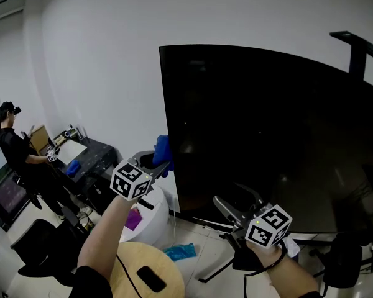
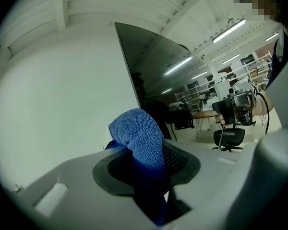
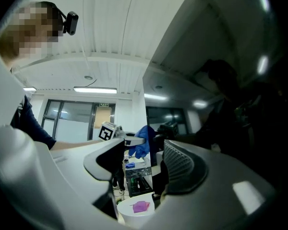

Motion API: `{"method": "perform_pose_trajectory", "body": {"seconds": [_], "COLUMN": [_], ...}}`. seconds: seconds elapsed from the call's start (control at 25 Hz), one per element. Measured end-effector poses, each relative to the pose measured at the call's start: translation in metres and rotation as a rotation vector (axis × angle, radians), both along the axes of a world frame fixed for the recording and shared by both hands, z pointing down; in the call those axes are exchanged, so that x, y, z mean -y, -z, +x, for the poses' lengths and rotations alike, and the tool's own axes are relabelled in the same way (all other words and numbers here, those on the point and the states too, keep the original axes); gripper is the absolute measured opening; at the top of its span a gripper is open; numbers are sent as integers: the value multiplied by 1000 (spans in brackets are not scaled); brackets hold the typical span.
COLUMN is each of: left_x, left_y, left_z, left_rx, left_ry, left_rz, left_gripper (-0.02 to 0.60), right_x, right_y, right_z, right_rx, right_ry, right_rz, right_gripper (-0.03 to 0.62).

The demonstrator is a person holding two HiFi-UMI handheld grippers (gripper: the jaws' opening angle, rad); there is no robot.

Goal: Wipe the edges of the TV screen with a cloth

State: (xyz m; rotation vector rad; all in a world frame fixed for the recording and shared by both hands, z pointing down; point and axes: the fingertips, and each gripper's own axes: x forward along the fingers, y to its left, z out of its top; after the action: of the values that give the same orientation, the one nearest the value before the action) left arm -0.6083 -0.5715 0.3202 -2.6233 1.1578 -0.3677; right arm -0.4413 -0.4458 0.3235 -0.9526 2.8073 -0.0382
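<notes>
A ceiling strip light point(image 3: 95, 89) gives dim, even light (fisheye corners blacken).

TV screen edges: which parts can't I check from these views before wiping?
- Right edge of the TV screen: cut off by the head view's frame.
- Bottom edge: partly behind the right gripper in the head view.
- Whether the cloth touches the left edge: too small in the head view, and the cloth itself covers that spot in the left gripper view.
- Dust or smears: the screen is too dark, showing only reflections.
</notes>
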Motion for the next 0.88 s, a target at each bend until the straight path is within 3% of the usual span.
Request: {"method": "perform_pose_trajectory", "body": {"seconds": [0.88], "left_x": [-6], "left_y": [191], "left_z": [-5], "left_rx": [160], "left_ry": [50], "left_rz": [233], "left_gripper": [130], "right_x": [-13], "right_y": [140], "right_z": [-17], "right_rx": [-96], "right_ry": [1], "right_rz": [220], "right_gripper": [253]}}
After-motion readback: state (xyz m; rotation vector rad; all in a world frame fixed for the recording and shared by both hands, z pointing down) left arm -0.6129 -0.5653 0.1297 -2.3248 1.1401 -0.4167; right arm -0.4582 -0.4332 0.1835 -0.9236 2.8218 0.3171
